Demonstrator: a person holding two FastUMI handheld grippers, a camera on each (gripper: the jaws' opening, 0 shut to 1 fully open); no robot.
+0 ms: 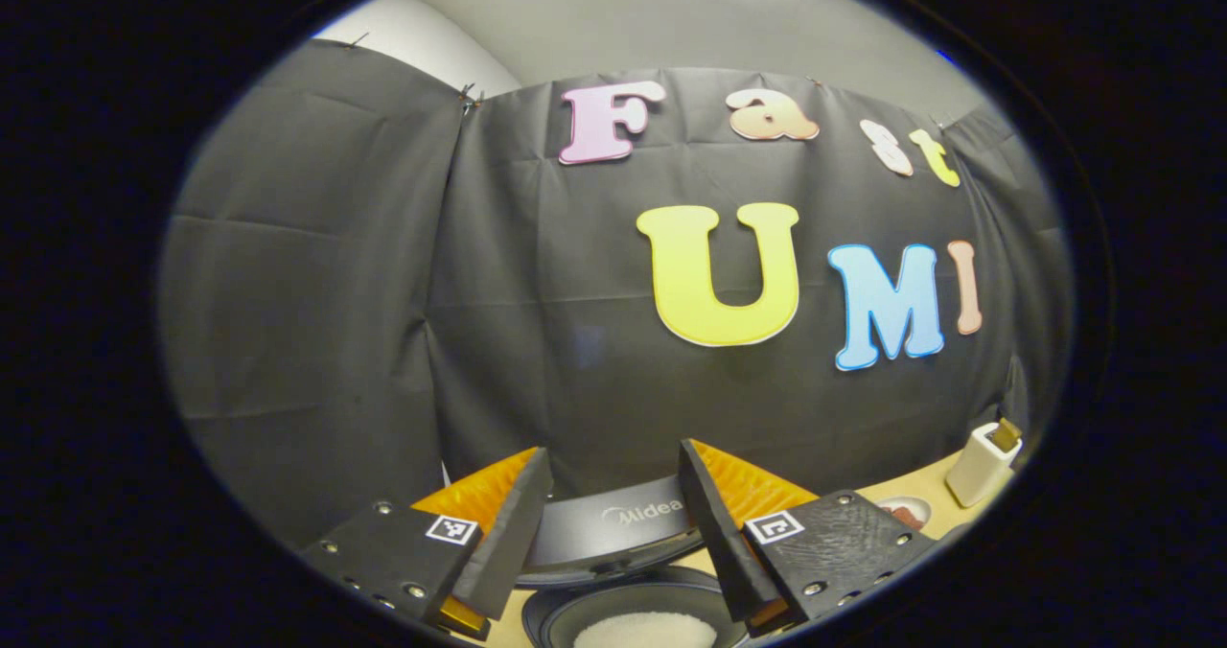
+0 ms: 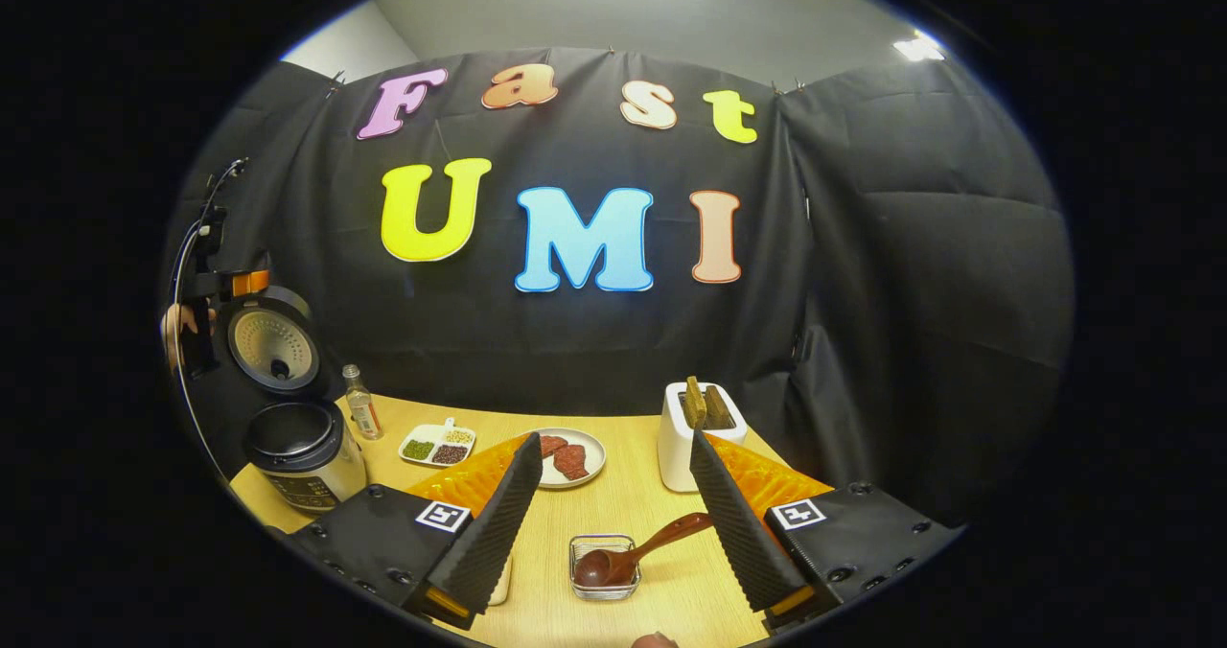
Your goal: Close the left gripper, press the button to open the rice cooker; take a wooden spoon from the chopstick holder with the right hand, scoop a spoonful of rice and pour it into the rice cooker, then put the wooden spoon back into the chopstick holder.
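In the right gripper view, a light wooden table (image 2: pixel 613 495) stands before a black cloth wall. The right gripper (image 2: pixel 613 523) hovers over the near part of the table with its fingers spread wide and nothing between them. Between the fingers, farther off, a wooden spoon (image 2: pixel 637 550) lies with its bowl in a small clear dish (image 2: pixel 603 567), its handle slanting up toward the right finger. Behind it stands a white chopstick holder (image 2: pixel 692 437) with wooden pieces poking out of the top. To the left of that sit a plate of food (image 2: pixel 567 456), a small divided tray of beans (image 2: pixel 437 445) and a little bottle (image 2: pixel 361 402). At the far left the rice cooker (image 2: pixel 302 456) stands with its lid raised upright, and a hand holds the other gripper just beside the lid.

In the left gripper view, the left gripper (image 1: pixel 613 533) is also wide open and holds nothing. It hangs just over the open cooker, whose dark pot (image 1: pixel 633 614) shows white rice (image 1: pixel 644 631) at the bottom.
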